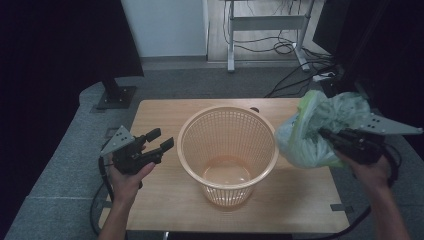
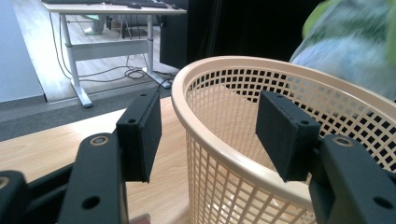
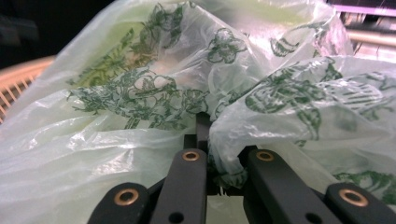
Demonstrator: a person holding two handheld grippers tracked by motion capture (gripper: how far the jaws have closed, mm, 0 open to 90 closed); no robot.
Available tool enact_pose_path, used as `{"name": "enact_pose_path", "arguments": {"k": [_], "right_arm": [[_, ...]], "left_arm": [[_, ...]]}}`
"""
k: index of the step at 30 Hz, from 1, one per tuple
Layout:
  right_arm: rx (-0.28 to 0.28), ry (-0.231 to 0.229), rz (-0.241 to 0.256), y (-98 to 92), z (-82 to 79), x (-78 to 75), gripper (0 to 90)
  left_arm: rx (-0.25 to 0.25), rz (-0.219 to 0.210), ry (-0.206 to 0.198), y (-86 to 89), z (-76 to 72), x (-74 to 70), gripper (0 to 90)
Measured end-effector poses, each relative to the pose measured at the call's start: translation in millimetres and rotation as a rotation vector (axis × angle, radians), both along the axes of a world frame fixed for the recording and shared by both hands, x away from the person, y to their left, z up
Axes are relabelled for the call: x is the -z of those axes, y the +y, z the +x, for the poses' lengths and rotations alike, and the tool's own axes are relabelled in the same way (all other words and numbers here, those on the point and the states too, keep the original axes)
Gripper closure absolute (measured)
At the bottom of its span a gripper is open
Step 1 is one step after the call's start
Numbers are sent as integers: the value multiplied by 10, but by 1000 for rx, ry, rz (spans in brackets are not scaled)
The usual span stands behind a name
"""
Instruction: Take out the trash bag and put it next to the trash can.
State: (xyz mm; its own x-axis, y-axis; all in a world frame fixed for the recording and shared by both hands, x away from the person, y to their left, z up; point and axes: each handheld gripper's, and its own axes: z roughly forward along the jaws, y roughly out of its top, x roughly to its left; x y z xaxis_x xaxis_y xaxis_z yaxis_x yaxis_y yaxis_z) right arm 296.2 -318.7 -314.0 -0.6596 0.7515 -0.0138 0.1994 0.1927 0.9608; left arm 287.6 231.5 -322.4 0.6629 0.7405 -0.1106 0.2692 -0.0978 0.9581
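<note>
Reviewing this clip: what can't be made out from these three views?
- Plastic bag: any contents, hidden by its crumpled film, right gripper view; blurred in the left gripper view.
- Right gripper: its tips, buried in the bag, high view.
- Basket: its base, cut off by the bottom edge, left gripper view.

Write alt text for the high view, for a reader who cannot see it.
An empty peach mesh basket stands upright in the middle of a wooden table. The person's right gripper holds a crumpled pale green plastic bag up beside the basket's rim, while the left gripper hovers open on the opposite side.
</note>
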Motion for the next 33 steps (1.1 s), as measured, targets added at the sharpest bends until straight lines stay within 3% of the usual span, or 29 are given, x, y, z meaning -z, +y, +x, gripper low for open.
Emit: {"name": "enact_pose_path", "arguments": {"k": [4, 9, 14, 25, 31, 32, 33], "right_arm": [[6, 68, 3, 29, 105, 367, 875], [6, 126, 4, 71, 187, 698, 875], [1, 153, -15, 126, 220, 855, 874], [-15, 245, -48, 345, 319, 1375, 871], [-9, 252, -42, 369, 316, 1446, 864], [-7, 252, -37, 361, 309, 1437, 837], [6, 247, -25, 357, 301, 1429, 726]], "left_arm": [[0, 2, 1, -1, -2, 6, 412], [-4, -1, 7, 6, 1, 26, 411], [-3, -1, 10, 5, -5, 46, 411], [-1, -4, 21, -6, 10, 93, 410], [2, -8, 21, -1, 6, 99, 409], [3, -10, 21, 1, 5, 100, 409], [4, -14, 21, 2, 5, 101, 408]]}}
